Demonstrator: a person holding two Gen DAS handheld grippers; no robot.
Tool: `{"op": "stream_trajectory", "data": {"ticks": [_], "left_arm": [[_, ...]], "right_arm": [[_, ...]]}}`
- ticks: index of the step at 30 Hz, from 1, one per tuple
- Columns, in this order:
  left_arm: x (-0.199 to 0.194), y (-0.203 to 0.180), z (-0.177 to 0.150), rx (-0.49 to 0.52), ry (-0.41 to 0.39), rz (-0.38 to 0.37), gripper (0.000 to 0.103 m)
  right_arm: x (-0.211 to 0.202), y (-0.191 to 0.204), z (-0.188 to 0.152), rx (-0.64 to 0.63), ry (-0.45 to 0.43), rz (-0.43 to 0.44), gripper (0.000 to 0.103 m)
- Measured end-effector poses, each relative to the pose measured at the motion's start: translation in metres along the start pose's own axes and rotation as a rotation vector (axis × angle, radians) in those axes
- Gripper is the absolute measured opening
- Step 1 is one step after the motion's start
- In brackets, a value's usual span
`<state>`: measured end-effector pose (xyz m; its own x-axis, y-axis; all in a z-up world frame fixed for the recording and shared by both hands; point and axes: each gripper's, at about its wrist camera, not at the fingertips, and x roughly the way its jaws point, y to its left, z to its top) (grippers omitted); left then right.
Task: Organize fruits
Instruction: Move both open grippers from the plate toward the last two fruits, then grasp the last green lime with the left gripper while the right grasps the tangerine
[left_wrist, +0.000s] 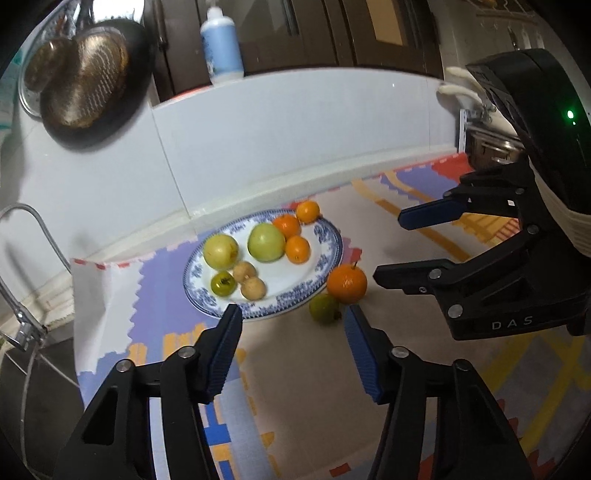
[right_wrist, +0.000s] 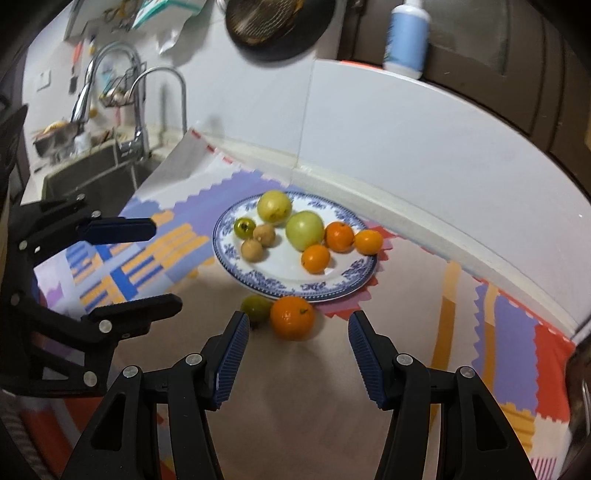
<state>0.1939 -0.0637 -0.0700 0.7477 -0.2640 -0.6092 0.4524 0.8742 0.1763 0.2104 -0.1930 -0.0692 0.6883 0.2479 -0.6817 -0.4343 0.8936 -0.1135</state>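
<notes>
Mostly sorted: eight fruits lie on the blue-patterned white plate (right_wrist: 364, 275); large orange (right_wrist: 291, 317) and small green fruit (right_wrist: 255, 308) remain beside it, while the left gripper (left_wrist: 291, 314) and right gripper (right_wrist: 298, 319) hover spread and empty.

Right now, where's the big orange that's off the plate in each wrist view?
Left wrist: the big orange sits right of centre, on the mat just off the plate's right rim, with a green fruit beside it, lower left.
Right wrist: the same orange is near centre, just below the plate's near rim, green fruit on its left.
Shared landmark: the blue-patterned plate.
</notes>
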Motion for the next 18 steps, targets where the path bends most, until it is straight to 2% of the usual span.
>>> {"op": "stream_trajectory", "data": {"ticks": [9,18], "left_arm": [[0.037,0.008,-0.003,-0.039,0.071,-0.089,0.046],[0.062,0.007,0.000,-0.059,0.112,-0.170,0.042]], "right_arm": [[0.042,-0.005,-0.003,0.042,0.063,0.086,0.057],[0.064,-0.015,-0.007,0.082,0.095,0.122,0.056]]}}
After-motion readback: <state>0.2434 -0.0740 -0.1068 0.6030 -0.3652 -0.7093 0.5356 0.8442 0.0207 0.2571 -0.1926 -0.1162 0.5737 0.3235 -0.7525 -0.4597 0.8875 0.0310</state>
